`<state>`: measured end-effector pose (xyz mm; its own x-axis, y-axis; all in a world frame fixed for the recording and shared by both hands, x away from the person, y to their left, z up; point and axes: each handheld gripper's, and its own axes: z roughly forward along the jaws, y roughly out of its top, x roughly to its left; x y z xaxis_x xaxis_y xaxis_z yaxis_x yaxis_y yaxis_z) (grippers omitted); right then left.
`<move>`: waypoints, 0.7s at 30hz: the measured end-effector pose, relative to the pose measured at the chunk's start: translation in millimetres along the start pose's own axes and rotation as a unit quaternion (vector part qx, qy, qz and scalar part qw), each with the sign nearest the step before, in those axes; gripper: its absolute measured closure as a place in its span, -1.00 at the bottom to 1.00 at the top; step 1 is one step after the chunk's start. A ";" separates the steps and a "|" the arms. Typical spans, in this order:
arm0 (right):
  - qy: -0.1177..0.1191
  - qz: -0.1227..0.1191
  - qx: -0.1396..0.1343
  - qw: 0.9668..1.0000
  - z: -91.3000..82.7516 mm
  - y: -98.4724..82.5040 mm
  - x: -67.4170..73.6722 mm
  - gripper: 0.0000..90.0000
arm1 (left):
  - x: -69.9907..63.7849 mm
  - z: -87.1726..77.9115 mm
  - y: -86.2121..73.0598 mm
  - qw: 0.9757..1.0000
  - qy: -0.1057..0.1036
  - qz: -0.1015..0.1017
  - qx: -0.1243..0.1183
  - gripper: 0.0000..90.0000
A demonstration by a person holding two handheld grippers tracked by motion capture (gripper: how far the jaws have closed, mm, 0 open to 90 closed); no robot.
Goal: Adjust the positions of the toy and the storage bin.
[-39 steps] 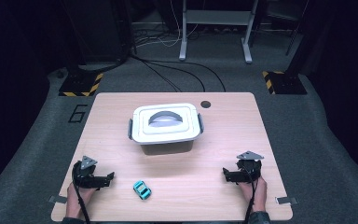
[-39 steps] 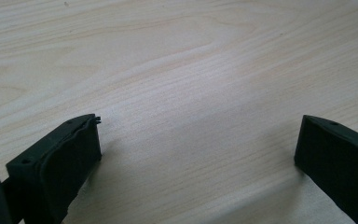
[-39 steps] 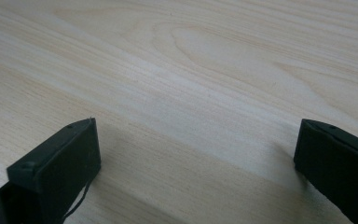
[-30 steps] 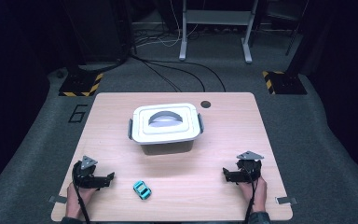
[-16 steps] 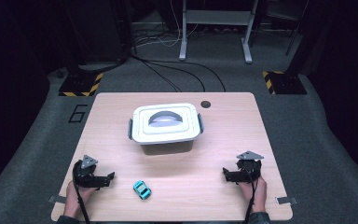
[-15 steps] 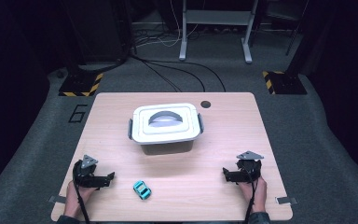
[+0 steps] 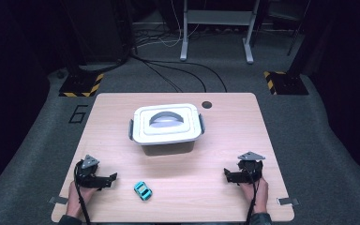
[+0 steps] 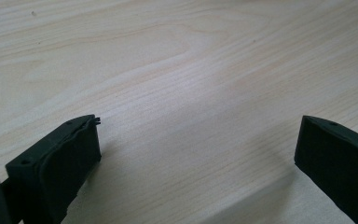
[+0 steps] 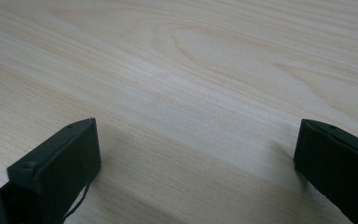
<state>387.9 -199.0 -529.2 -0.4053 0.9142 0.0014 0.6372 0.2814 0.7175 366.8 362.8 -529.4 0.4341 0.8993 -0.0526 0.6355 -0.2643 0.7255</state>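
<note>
Both grippers rest on the counter point(image 7: 215, 140), jaws spread wide and empty. The left gripper point(image 7: 110, 178) sits near a small blue toy car point(image 7: 143, 190); the right gripper point(image 7: 228, 174) lies well apart

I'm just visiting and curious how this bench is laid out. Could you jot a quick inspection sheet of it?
Surface: pale wooden table, round hole near far edge.
Job's things: turquoise toy car near front edge; grey lidded plastic box mid-table, closed.
Clutter: nothing seen.
Grippers: left gripper and right gripper open, low over the table.
Cables: black cables on the floor.
Surroundings: grey carpet, metal stand, hazard-striped bases.
</note>
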 end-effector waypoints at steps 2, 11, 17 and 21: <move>0.000 0.000 -0.001 1.000 0.1 0.0 0.1 -1.00 | 0.0 0.9 0.0 1.000 -0.002 0.000 -0.003 -0.99; 0.004 -0.007 0.004 1.000 -1.1 2.2 0.4 -1.00 | -4.9 4.2 0.7 1.000 0.013 0.021 0.004 -1.00; 0.023 -0.003 -0.006 1.000 -9.5 12.8 3.6 -0.97 | -5.1 4.3 0.6 1.000 0.013 0.022 0.004 -1.00; 0.029 -0.014 -0.011 0.999 -15.9 29.2 6.2 -0.95 | -5.1 4.3 0.6 1.000 0.013 0.022 0.004 -1.00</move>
<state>393.6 -189.8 -497.2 -0.4606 0.8874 0.0206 0.6101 0.2997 0.7334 367.7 356.6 -531.7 0.4442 0.8959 -0.0026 0.6212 -0.3060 0.7214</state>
